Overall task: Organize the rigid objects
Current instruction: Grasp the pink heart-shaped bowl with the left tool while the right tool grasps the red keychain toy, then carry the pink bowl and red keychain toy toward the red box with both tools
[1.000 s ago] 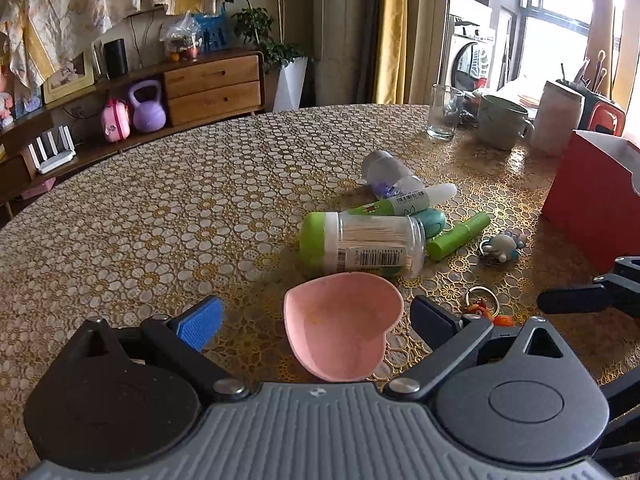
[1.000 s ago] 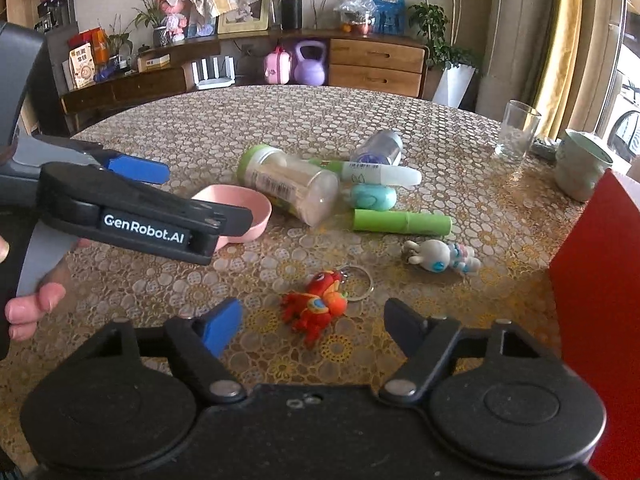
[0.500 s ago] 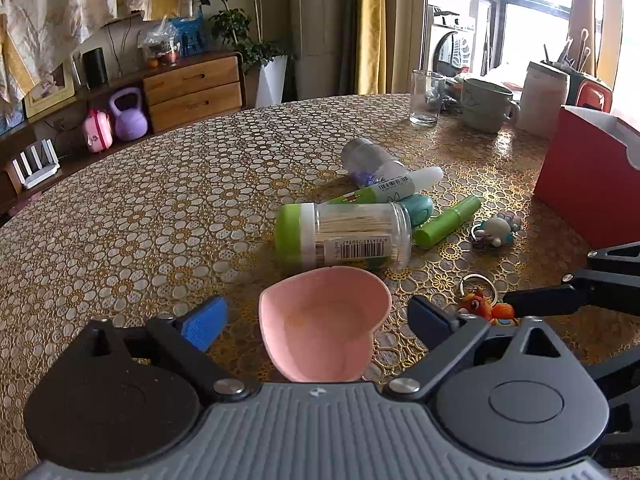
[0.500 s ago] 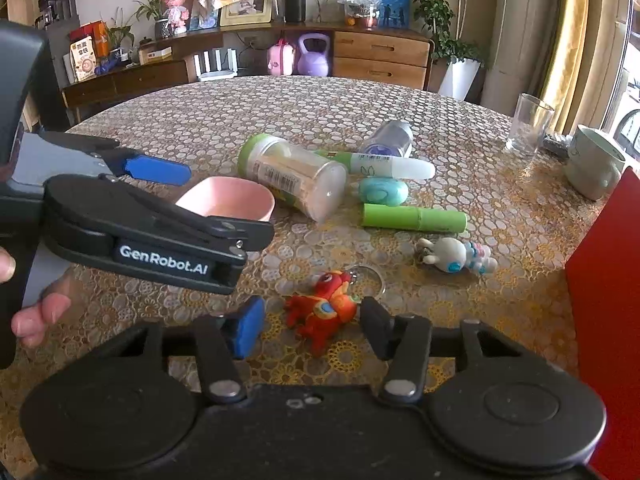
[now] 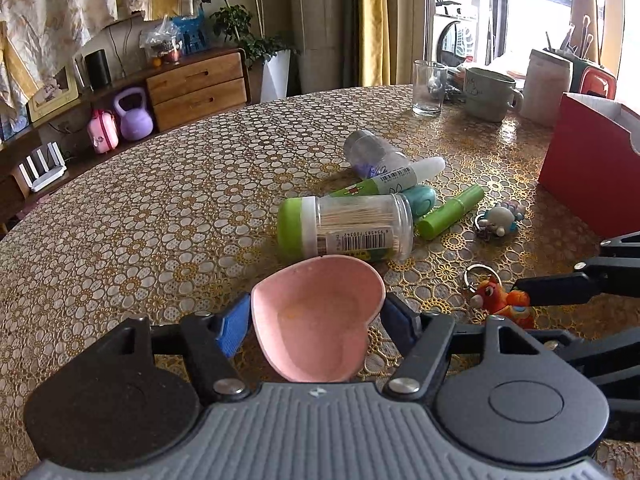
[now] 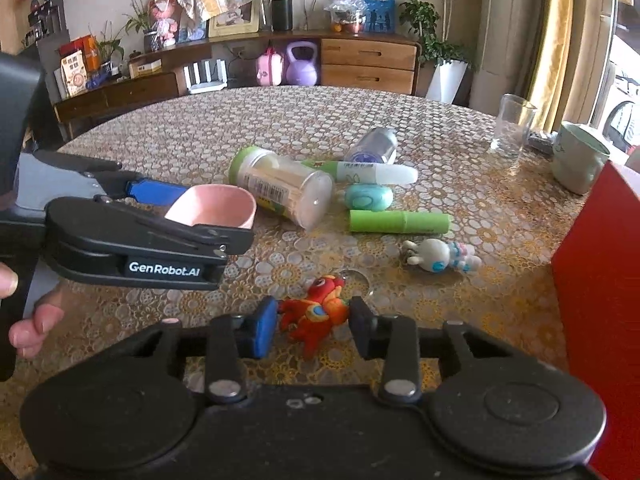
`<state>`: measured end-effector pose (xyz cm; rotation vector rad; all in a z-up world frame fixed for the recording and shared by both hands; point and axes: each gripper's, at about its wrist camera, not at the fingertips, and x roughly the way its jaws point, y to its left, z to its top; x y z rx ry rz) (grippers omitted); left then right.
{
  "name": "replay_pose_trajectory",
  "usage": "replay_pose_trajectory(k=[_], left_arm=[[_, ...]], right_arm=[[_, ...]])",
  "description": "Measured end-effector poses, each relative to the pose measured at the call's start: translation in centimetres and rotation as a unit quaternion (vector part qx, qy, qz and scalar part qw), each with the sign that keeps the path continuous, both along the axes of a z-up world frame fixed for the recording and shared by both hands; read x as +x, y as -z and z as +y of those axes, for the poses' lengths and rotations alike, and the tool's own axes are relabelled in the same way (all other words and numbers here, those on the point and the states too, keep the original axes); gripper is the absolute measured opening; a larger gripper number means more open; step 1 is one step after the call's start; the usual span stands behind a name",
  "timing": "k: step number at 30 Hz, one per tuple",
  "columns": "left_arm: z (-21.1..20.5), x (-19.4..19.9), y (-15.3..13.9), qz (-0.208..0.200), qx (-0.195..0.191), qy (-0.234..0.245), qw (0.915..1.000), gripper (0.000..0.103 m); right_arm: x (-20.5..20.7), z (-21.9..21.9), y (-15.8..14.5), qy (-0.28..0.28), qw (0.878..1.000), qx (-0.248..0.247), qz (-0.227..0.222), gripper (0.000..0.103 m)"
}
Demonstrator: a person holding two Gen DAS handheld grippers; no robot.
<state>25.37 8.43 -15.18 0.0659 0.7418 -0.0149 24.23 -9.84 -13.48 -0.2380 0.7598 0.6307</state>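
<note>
On the round desk (image 5: 160, 216) with its gold flower-patterned cover, the toothpick jar (image 5: 348, 228) with the green lid lies on its side and serves as the landmark. Just in front of the jar, nearly touching it, sits the pink heart-shaped dish (image 5: 316, 320), and the left claw (image 5: 316, 320) straddles it: its jaws are closing, the blue pad meets the dish's left rim and the dark pad its right rim, so the dish is gripped at about a middling spread. In the right wrist view the same dish (image 6: 214, 206) shows between the left claw's two fingers, left of the jar (image 6: 280, 190). In front of the jar and to its right lies the red-orange toy keychain (image 6: 318, 312), with its ring toward the jar; the right claw (image 6: 312, 322) is closing on it, narrow now, both pads touching the toy's sides. Behind the jar lie a white-capped tube (image 5: 390, 178) and a clear bottle (image 5: 370, 152); tucked against the jar's base is a teal oval piece (image 5: 422, 198), and right of that a green stick (image 5: 450, 212) and a small white bunny charm (image 5: 498, 220). Farther right of the jar stands a red box (image 5: 592, 176); far behind it stand a glass (image 5: 428, 88) and a green mug (image 5: 490, 94).
</note>
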Motion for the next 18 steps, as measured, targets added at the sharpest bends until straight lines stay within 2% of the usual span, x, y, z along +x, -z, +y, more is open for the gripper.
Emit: replay_pose_trajectory(k=[9,18], left_arm=[[-1.0,-2.3,-2.2,-0.005,-0.016,0.014,0.9997,0.07],[-4.6,-4.4,-6.7,-0.014,-0.029,0.05,0.9982,0.07]], right_arm=[[-1.9,-2.5,-2.7,0.011,0.999,0.03,-0.004,0.038],[-4.1,-5.8,-6.6,0.02,0.998,0.046,-0.023,0.038]])
